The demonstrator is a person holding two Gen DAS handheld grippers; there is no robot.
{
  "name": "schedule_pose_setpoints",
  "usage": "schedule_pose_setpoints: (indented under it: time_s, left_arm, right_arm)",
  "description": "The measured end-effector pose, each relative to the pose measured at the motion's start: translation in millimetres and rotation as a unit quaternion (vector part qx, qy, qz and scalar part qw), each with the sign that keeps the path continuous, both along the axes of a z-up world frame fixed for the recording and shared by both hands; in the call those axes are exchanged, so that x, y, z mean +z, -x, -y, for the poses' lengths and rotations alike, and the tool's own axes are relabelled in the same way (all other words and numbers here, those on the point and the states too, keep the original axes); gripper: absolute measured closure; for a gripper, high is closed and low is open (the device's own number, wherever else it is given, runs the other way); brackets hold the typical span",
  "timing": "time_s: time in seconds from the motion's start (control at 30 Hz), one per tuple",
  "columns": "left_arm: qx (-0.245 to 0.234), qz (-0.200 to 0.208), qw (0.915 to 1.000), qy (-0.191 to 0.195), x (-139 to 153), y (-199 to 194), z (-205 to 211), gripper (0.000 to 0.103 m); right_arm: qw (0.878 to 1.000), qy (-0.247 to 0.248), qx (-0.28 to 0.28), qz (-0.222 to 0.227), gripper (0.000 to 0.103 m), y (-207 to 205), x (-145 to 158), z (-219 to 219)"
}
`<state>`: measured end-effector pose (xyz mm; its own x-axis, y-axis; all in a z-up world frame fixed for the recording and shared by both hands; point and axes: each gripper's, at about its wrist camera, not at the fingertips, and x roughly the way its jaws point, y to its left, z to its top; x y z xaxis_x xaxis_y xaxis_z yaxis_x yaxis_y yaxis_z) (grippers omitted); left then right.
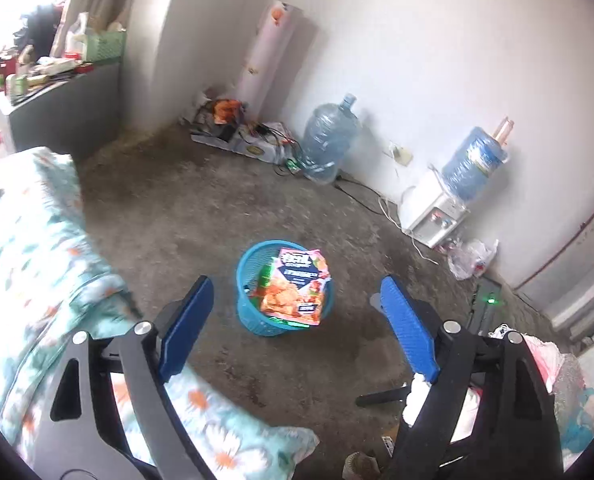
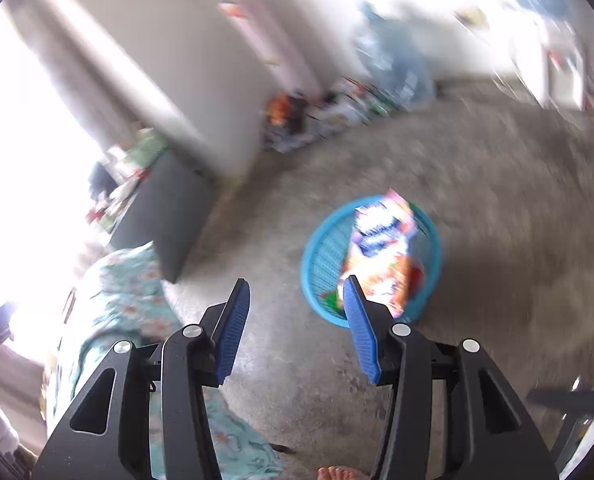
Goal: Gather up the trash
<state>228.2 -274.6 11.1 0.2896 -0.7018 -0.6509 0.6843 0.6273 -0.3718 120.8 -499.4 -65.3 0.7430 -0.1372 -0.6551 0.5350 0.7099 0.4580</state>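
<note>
Both claws, left [image 1: 293, 300] and right [image 2: 297, 304], hang spread apart and empty above the floor [image 1: 177, 216]. A snack wrapper [image 1: 295, 286] already sits in the blue basket [image 1: 249, 312] mid-floor. Next: probably find more trash.

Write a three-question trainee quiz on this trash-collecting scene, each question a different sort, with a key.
1. True or false: the left hand-held gripper holds a wrapper.
2. Where does the orange snack bag sit? A) on the bed B) in the blue basket C) beside the water dispenser
3. Fill in: the right hand-held gripper is ____.

Key: 1 false, open and empty; 2 B; 3 open.
</note>
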Motion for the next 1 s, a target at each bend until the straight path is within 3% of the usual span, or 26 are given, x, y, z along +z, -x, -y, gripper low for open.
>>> schedule_pose_setpoints:
  time_s: [0.13, 0.33, 0.4, 0.5, 0.6, 0.67, 0.87, 1.0]
  left_arm:
    - [0.098, 0.011, 0.9950, -0.021, 17, 36, -68, 0.014]
    - [0.251, 0.047, 0.9663, -0.034, 38, 86, -149, 0.009]
    - [0.277, 0.053, 0.9587, -0.037, 41, 97, -170, 0.009]
    - [0.297, 0.071, 0.9494, -0.073, 40, 110, -186, 0.009]
    - [0.308, 0.106, 0.9394, -0.109, 35, 122, -192, 0.009]
    - [0.314, 0.111, 0.9371, -0.106, 31, 133, -203, 0.009]
    - [0.351, 0.069, 0.9288, -0.097, 14, 150, -214, 0.009]
    - [0.363, 0.016, 0.9261, -0.101, -10, 158, -217, 0.009]
  right_arm:
    - [0.994, 0.086, 0.065, 0.036, 0.033, 3, 57, -66]
    - [0.973, 0.174, 0.125, 0.088, 0.009, 18, 121, -149]
    - [0.966, 0.201, 0.136, 0.094, 0.007, 21, 136, -174]
    - [0.954, 0.237, 0.158, 0.090, 0.007, 27, 150, -206]
    - [0.945, 0.267, 0.178, 0.073, 0.007, 34, 155, -227]
    - [0.940, 0.279, 0.185, 0.060, 0.007, 41, 156, -235]
    - [0.930, 0.300, 0.210, -0.014, 0.007, 59, 136, -245]
    - [0.928, 0.285, 0.232, -0.063, 0.007, 67, 110, -247]
